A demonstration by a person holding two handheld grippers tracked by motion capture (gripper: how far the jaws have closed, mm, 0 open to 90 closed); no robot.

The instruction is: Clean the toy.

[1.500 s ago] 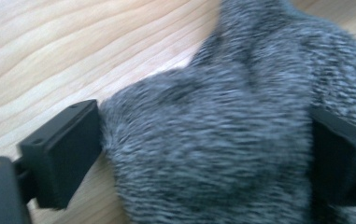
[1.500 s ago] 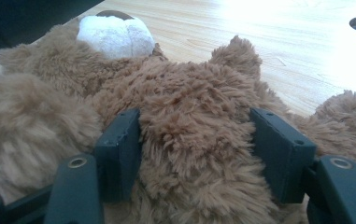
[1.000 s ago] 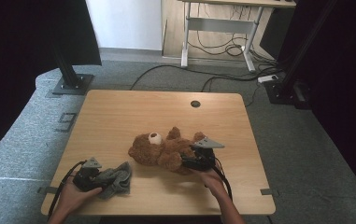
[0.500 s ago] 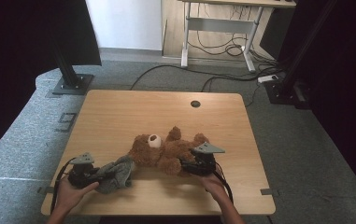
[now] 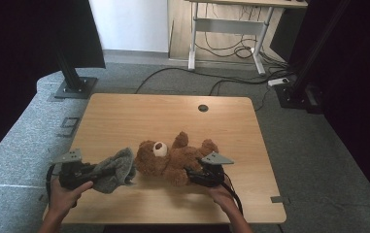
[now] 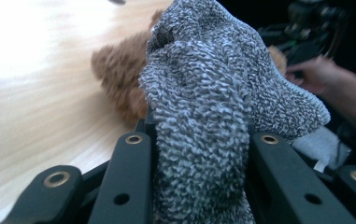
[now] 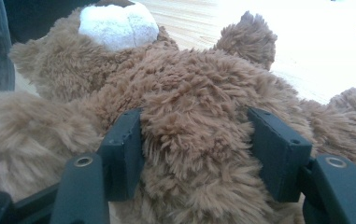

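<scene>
Table (image 5: 124, 116): left tongs (image 5: 106, 171) lifted grey cloth (image 5: 114, 170).

Left tongs (image 5: 106, 171) clamped tight, right tongs (image 5: 188, 174) pressed on a wider grip, both held low, pointing inward

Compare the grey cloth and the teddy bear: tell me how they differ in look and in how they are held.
The grey cloth is looped terry with a stitched edge; the teddy bear is brown shaggy plush with a white muzzle. The cloth hangs bunched in the left gripper, raised beside the bear's head; the bear lies on the table, gripped at its body by the right gripper. The cloth looks smaller than the bear. Both are soft and clamped between black jaws.
</scene>
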